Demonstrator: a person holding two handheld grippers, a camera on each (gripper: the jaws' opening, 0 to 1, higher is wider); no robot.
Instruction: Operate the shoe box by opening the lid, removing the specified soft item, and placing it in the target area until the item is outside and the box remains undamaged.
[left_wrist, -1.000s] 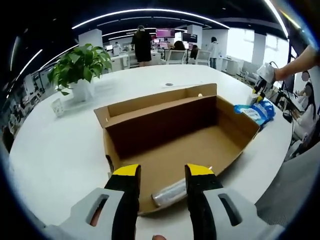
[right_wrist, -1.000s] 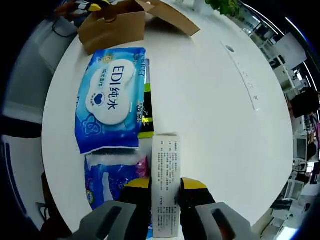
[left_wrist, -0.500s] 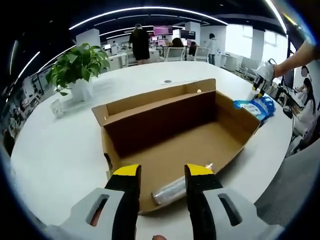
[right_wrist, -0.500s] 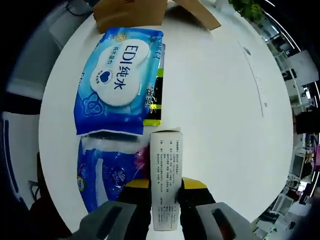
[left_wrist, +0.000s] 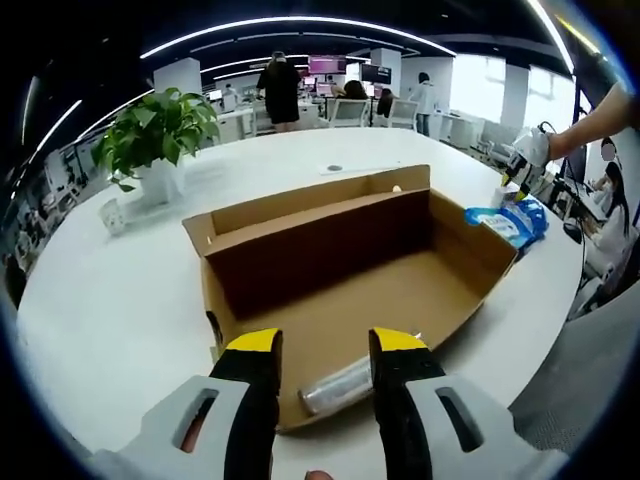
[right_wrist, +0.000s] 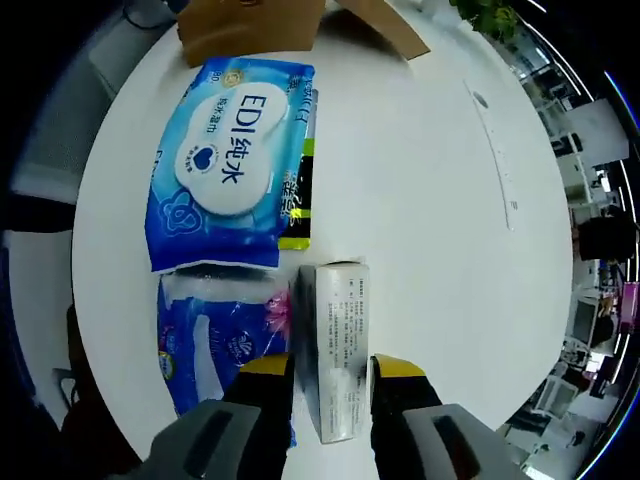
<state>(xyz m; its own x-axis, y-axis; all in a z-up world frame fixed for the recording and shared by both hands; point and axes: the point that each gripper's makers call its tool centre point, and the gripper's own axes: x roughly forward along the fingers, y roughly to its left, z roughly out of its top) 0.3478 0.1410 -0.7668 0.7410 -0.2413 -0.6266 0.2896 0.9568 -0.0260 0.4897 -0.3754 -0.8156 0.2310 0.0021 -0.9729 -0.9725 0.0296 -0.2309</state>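
Cardboard shoe box (left_wrist: 340, 270) lies open; our right tongs (right_wrist: 328, 368) have parted around the small carton (right_wrist: 335, 345) on the desk (right_wrist: 430, 180), left tongs (left_wrist: 325, 345) open

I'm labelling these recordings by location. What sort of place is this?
Most likely an open-plan office. The cardboard box sits on a large white table with a potted plant, and behind it people stand among desks and chairs under long ceiling strip lights.
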